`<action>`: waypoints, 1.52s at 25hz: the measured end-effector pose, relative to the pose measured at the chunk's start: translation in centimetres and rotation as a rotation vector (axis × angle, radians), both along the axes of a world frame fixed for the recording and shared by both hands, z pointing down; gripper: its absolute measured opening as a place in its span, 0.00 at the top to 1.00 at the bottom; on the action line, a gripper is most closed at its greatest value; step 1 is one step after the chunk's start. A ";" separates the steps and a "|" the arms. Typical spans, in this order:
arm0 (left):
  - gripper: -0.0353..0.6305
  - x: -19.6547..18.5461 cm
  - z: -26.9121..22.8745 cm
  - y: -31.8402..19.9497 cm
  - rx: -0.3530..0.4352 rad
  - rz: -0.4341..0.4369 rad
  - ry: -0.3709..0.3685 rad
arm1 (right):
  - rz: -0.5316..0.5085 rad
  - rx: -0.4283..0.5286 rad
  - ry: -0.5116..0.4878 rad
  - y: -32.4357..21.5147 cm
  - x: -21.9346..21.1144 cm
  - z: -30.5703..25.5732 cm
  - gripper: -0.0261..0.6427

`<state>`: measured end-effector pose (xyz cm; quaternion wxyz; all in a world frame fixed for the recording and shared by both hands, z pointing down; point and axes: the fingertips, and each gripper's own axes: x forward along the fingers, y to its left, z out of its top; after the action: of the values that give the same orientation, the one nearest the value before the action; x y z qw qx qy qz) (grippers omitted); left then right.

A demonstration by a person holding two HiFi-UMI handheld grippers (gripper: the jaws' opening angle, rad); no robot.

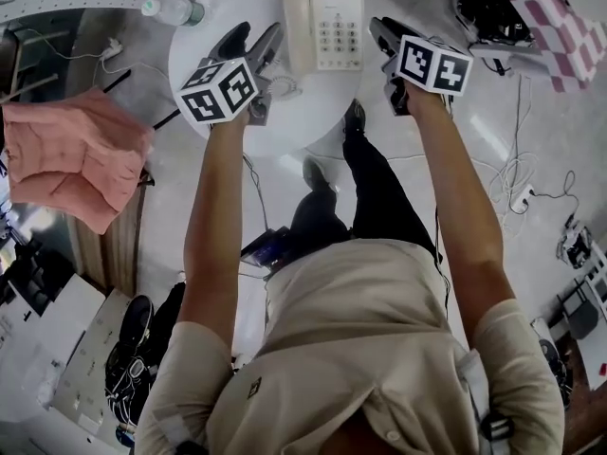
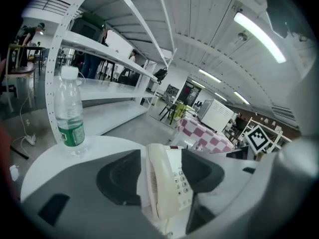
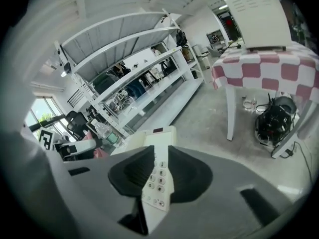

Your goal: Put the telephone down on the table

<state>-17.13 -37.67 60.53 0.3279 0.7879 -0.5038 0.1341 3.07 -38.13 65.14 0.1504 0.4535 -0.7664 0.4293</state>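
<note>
A cream push-button telephone (image 1: 324, 27) lies flat on the round white table (image 1: 218, 17), its handset in the cradle on the left. My left gripper (image 1: 258, 36) hovers just left of it and my right gripper (image 1: 387, 38) just right of it, neither touching it. In the left gripper view the telephone (image 2: 169, 193) shows through the gap of the left gripper (image 2: 162, 180), whose jaws stand apart and hold nothing. In the right gripper view the telephone (image 3: 159, 148) shows through the narrower gap of the right gripper (image 3: 159, 178), beyond the pads.
A clear water bottle (image 1: 175, 10) stands at the table's far left edge. A pink garment (image 1: 76, 154) hangs at the left. A checkered-cloth table (image 1: 550, 17) and a black bag (image 1: 488, 8) are at the right. Cables (image 1: 517, 173) lie on the floor.
</note>
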 end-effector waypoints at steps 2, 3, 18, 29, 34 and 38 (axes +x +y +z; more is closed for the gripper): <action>0.64 -0.7 -2.2 0.8 0.035 -0.007 -0.007 | -0.012 0.036 0.016 0.5 -0.3 -2.1 0.91; 0.70 -1.0 -3.4 1.2 0.056 -0.010 -0.008 | -0.019 0.055 0.018 0.8 -0.5 -3.3 0.95; 0.93 -2.4 -25.9 10.9 0.451 0.072 0.088 | -0.236 0.515 0.071 8.9 -4.9 -26.0 0.98; 0.93 -4.3 -35.1 19.2 0.579 0.104 0.029 | -0.244 0.712 0.111 16.5 -6.0 -37.1 0.98; 0.93 -5.1 -36.9 21.9 0.616 0.105 0.025 | -0.254 0.739 0.123 19.5 -6.5 -39.3 0.98; 0.93 -5.5 -38.4 23.7 0.647 0.124 0.023 | -0.249 0.758 0.141 21.8 -6.7 -40.7 0.98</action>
<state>-22.60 -13.93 22.09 0.0576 0.8818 -0.4676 -0.0223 -3.63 -16.28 24.46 0.0758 0.4089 -0.9073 0.0627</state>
